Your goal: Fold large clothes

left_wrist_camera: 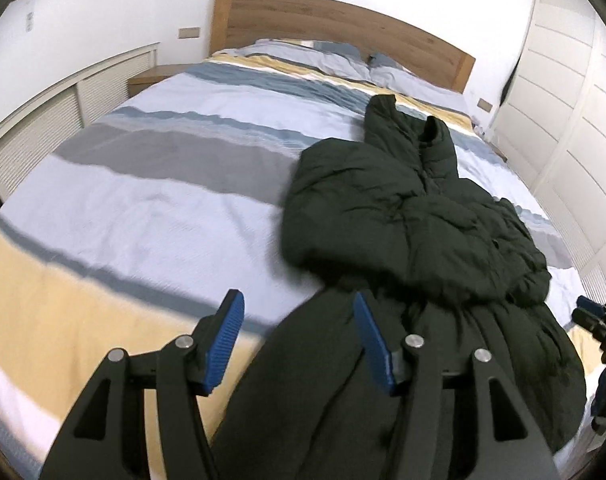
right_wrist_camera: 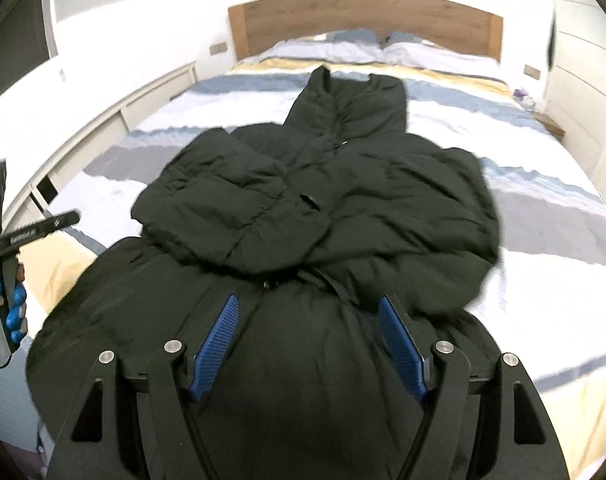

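The left tool [left_wrist_camera: 299,344] hangs with its blue pads spread, over the near left edge of the dark puffer coat [left_wrist_camera: 415,216]. The right tool [right_wrist_camera: 309,344], spread too, sits above the coat's hem (nothing gripped). The coat lies lengthwise on the striped bed [left_wrist_camera: 143,184], collar toward the headboard [left_wrist_camera: 343,28].

You're in a home bedroom: a bed [left_wrist_camera: 151,200] with striped duvet, pillows [left_wrist_camera: 327,60], wooden headboard [left_wrist_camera: 343,28], and white wardrobe doors [left_wrist_camera: 575,128] alongside.
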`<control>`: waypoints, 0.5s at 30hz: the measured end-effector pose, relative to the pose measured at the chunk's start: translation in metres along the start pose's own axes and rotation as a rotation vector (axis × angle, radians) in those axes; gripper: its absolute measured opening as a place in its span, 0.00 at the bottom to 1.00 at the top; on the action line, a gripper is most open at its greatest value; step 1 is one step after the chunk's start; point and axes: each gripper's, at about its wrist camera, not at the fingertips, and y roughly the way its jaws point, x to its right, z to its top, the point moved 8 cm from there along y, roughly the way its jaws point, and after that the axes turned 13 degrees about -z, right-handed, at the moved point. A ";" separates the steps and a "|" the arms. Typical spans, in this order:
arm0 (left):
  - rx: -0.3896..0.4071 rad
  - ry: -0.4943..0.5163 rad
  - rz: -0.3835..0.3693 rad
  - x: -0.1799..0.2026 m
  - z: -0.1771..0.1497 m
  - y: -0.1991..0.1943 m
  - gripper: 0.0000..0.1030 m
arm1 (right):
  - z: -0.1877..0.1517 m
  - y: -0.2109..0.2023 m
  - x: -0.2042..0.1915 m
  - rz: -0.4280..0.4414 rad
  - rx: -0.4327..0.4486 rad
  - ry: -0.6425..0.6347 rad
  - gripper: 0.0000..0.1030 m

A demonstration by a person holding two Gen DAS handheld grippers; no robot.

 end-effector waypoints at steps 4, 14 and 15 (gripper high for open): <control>0.013 -0.026 0.005 -0.015 -0.026 -0.050 0.63 | -0.023 -0.040 0.027 -0.025 0.019 0.044 0.76; 0.023 -0.115 -0.042 -0.025 -0.084 -0.137 0.74 | -0.082 -0.112 0.106 -0.087 0.043 0.180 0.89; 0.023 -0.118 -0.043 -0.023 -0.087 -0.141 0.75 | -0.085 -0.114 0.111 -0.090 0.045 0.189 0.91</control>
